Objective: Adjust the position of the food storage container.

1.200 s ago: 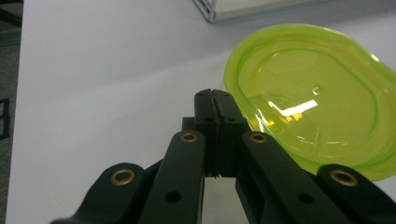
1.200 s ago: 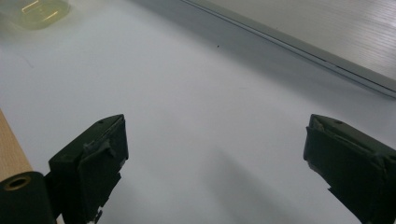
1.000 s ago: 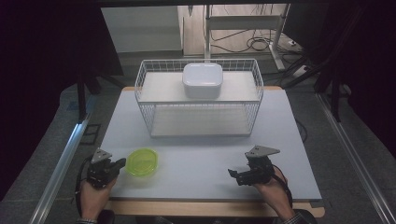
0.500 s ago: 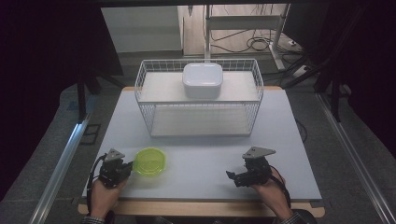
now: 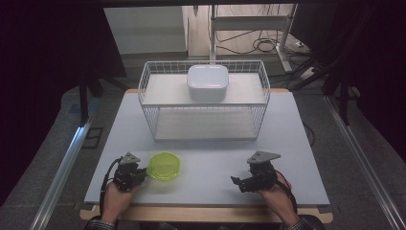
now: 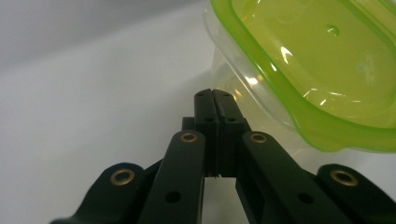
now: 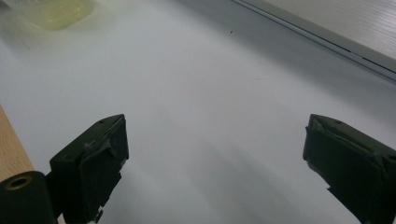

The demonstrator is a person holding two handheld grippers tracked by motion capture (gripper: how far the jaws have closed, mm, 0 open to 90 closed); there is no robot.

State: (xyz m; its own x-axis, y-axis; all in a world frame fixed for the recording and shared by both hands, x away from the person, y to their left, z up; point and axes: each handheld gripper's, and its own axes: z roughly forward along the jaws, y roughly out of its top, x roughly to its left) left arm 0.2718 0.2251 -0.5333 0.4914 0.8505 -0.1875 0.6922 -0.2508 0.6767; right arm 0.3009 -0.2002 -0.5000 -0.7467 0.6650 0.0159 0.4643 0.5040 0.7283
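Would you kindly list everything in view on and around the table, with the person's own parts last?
Container with green lid: one, clear with a yellow-green lid, near left of the table, beside the left jaws.
Wire basket: one, white, far middle of the table.
White tub: one, white, inside the basket at its far side.
Table: one, pale grey top with a wooden front edge.
Left gripper: one, black, jaws shut with nothing between them, tips next to the container.
Right gripper: one, black, jaws open over bare table.
Hands: two, at the near edge.

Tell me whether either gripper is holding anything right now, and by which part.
Nothing is held. The left gripper is shut on nothing, its tips beside the green-lidded container. The right gripper is open over the bare table.
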